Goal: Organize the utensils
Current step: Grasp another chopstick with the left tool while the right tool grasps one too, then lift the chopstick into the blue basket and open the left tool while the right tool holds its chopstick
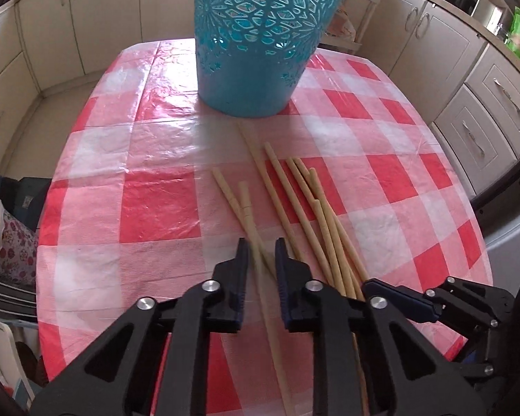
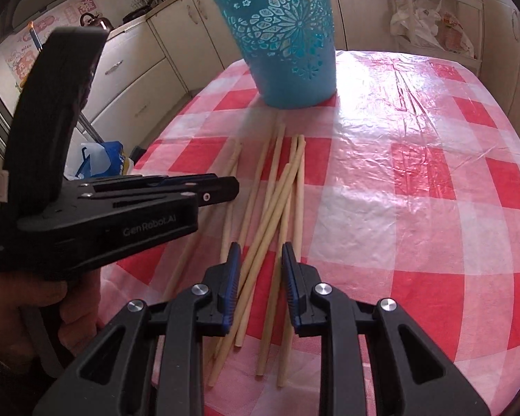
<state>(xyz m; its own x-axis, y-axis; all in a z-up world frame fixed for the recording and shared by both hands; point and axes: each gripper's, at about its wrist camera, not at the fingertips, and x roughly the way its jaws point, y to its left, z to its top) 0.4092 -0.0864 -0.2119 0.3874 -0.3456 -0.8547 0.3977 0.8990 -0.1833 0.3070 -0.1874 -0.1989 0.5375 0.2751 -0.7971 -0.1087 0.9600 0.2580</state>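
Left-wrist view shows the left gripper (image 1: 261, 254) low over the checked tablecloth (image 1: 156, 208), its fingers drawn in around two crossed chopsticks (image 1: 260, 256), though whether the pads actually press them is hard to tell. Right-wrist view shows the right gripper (image 2: 261, 260) with fingers narrowly apart astride the loose chopstick pile (image 2: 277, 194), lying in front of the upright blue basket (image 2: 287, 45).

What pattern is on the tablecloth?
Red, pink and white checks on the tablecloth, under a shiny clear cover; the right wrist view shows it best.
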